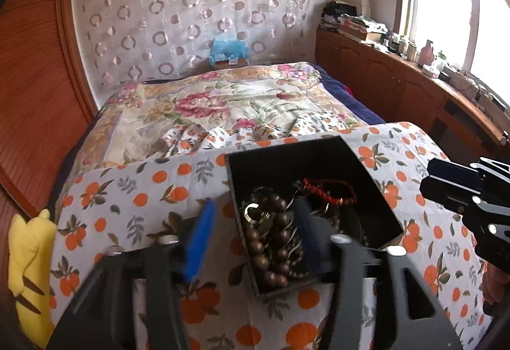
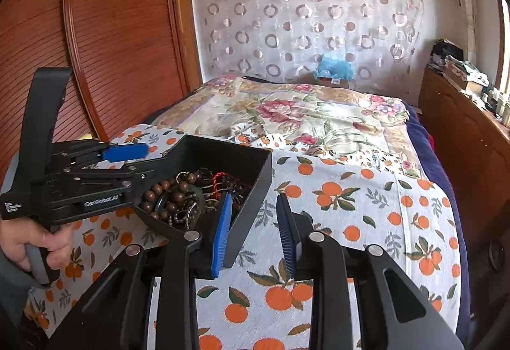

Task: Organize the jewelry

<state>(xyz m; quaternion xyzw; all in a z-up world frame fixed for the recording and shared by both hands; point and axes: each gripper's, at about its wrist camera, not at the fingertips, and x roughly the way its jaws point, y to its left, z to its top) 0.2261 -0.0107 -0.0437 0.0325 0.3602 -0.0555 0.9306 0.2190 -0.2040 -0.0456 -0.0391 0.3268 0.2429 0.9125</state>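
Note:
A black open box (image 1: 318, 155) (image 2: 251, 216) sits on the orange-print cloth. It holds brown wooden bead strings (image 1: 274, 238) (image 2: 169, 190), a red cord bracelet (image 1: 328, 189) (image 2: 220, 179) and a metal ring (image 1: 253, 211). My left gripper (image 1: 251, 241) is open and straddles the box's left wall, one finger inside over the beads. It also shows in the right wrist view (image 2: 127, 158). My right gripper (image 2: 255, 229) is open and straddles the box's right wall. It shows at the right edge of the left wrist view (image 1: 478, 187).
The orange-print cloth (image 2: 350, 222) covers the table, which stands against a bed with a floral quilt (image 1: 223, 101). A yellow plush toy (image 1: 28, 270) lies at the left. A wooden cabinet (image 1: 398, 79) with clutter runs along the right. A wooden wardrobe (image 2: 95, 31) stands left.

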